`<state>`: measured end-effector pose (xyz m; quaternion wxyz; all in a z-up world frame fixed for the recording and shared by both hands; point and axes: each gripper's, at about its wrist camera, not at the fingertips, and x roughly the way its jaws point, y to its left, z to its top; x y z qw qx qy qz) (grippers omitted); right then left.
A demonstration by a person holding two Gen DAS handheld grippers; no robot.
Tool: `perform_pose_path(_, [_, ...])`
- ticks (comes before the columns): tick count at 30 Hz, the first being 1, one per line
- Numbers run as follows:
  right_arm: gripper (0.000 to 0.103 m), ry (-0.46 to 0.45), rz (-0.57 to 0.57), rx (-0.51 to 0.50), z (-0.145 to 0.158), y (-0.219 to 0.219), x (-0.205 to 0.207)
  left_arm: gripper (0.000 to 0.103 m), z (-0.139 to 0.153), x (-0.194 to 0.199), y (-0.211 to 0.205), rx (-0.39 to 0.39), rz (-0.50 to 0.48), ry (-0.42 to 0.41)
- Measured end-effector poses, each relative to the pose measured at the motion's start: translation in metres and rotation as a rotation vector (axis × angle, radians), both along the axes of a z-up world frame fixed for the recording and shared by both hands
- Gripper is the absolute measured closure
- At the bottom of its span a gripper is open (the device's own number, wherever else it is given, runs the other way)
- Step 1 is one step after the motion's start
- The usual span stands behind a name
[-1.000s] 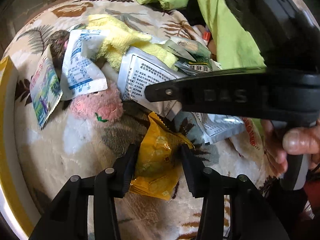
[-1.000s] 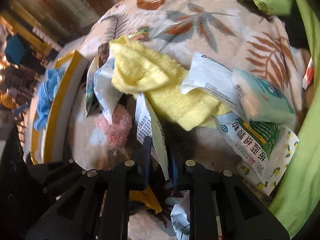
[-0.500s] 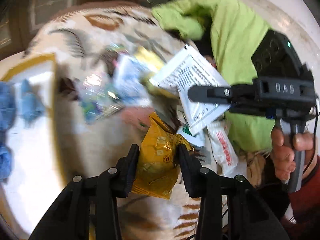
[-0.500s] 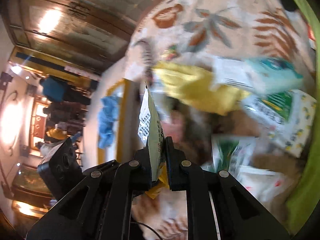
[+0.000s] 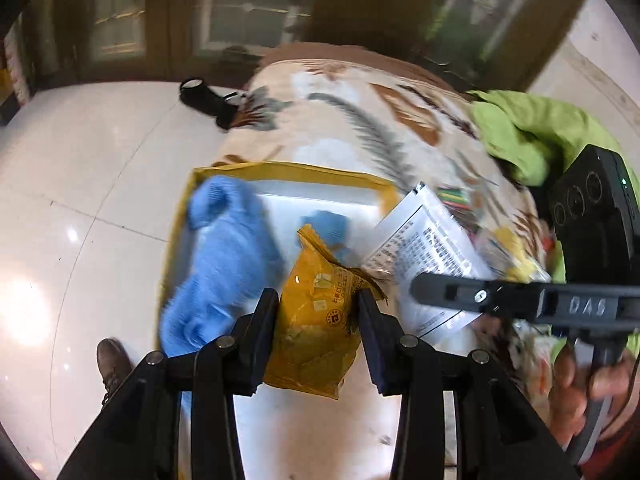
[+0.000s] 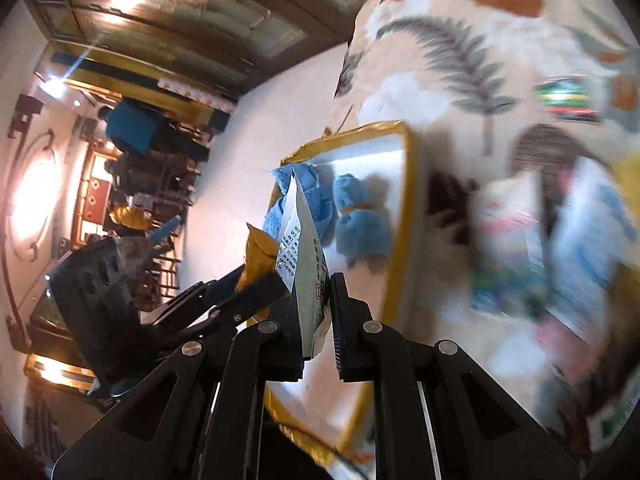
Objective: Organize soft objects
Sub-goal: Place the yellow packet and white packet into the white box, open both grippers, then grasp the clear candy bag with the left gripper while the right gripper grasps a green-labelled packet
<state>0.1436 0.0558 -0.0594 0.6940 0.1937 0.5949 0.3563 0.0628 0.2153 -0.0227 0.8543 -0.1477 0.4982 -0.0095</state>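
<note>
Both claws have swung away from the pile and now hang over the yellow-rimmed box. Left claw is clamped on the yellow packet, which sticks up toward 12 o'clock. Right claw pinches the white sachet edge-on; blue plush lies in the box at 10 o'clock of the left claw.

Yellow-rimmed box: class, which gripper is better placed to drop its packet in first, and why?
Probably the left gripper: its yellow packet hangs over the box interior, while the right gripper's white packet sits nearer the rim.
</note>
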Motion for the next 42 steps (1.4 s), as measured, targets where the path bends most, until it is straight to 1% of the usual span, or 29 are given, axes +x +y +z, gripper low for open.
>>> perform_pose_path(2, [0.093,0.006,0.007,-0.031,-0.011,0.022,0.008,0.063,-0.007,0.006,0.008,0.003,0.023,0.014])
perform_pose_path(5, [0.093,0.001,0.016,-0.077,-0.022,0.041,0.017,0.063,-0.018,0.014,0.017,0.035,0.054,0.023])
perform_pose_path(8, [0.092,-0.022,0.032,-0.129,-0.032,0.056,0.025,0.061,-0.022,0.019,0.017,0.055,0.097,0.007])
perform_pose_path(9, [0.092,-0.031,0.034,-0.146,-0.034,0.059,0.026,0.06,-0.023,0.021,0.019,0.052,0.106,0.001])
perform_pose_path(11, [0.091,-0.043,0.032,-0.176,-0.034,0.058,0.027,0.047,-0.02,0.021,0.021,0.047,0.11,-0.013])
perform_pose_path(12, [0.086,-0.047,0.035,-0.192,-0.034,0.058,0.028,0.035,-0.019,0.02,0.022,0.052,0.112,-0.015])
perform_pose_path(13, [0.077,-0.054,0.037,-0.211,-0.034,0.052,0.029,0.031,-0.018,0.02,0.022,0.054,0.118,-0.017])
perform_pose_path(14, [0.071,-0.073,0.036,-0.233,-0.031,0.051,0.029,0.031,-0.016,0.02,0.023,0.045,0.125,-0.024])
perform_pose_path(15, [0.067,-0.087,0.034,-0.234,-0.027,0.044,0.029,0.031,-0.014,0.018,0.026,0.026,0.131,-0.033])
perform_pose_path(16, [0.067,-0.105,0.028,-0.233,-0.022,0.042,0.028,0.031,-0.011,0.016,0.029,-0.002,0.142,-0.045])
perform_pose_path(18, [0.066,-0.137,0.017,-0.245,-0.012,0.038,0.027,0.031,-0.006,0.013,0.031,-0.025,0.157,-0.056])
perform_pose_path(20, [0.067,-0.156,0.012,-0.241,0.001,0.03,0.023,0.031,0.001,0.009,0.029,-0.016,0.151,-0.066])
perform_pose_path(23, [0.067,-0.162,-0.01,-0.205,0.014,0.011,0.018,0.031,0.012,0.001,0.018,0.02,0.122,-0.088])
perform_pose_path(25, [0.067,-0.162,-0.021,-0.187,0.02,-0.005,0.012,0.031,0.017,-0.005,0.008,0.025,0.095,-0.099])
perform_pose_path(28, [0.067,-0.165,-0.049,-0.169,0.027,-0.03,-0.001,0.031,0.02,-0.012,-0.007,0.011,0.064,-0.109])
perform_pose_path(31, [0.067,-0.162,-0.082,-0.148,0.036,-0.064,-0.014,0.031,0.024,-0.018,-0.024,-0.001,0.036,-0.114])
perform_pose_path(33, [0.067,-0.172,-0.113,-0.152,0.041,-0.087,-0.023,0.031,0.025,-0.02,-0.037,-0.013,0.014,-0.112])
perform_pose_path(37, [0.066,-0.166,-0.172,-0.144,0.043,-0.126,-0.039,0.031,0.024,-0.024,-0.067,-0.028,-0.036,-0.105])
perform_pose_path(42, [0.066,-0.143,-0.236,-0.141,0.036,-0.171,-0.058,0.03,0.018,-0.025,-0.101,-0.034,-0.082,-0.082])
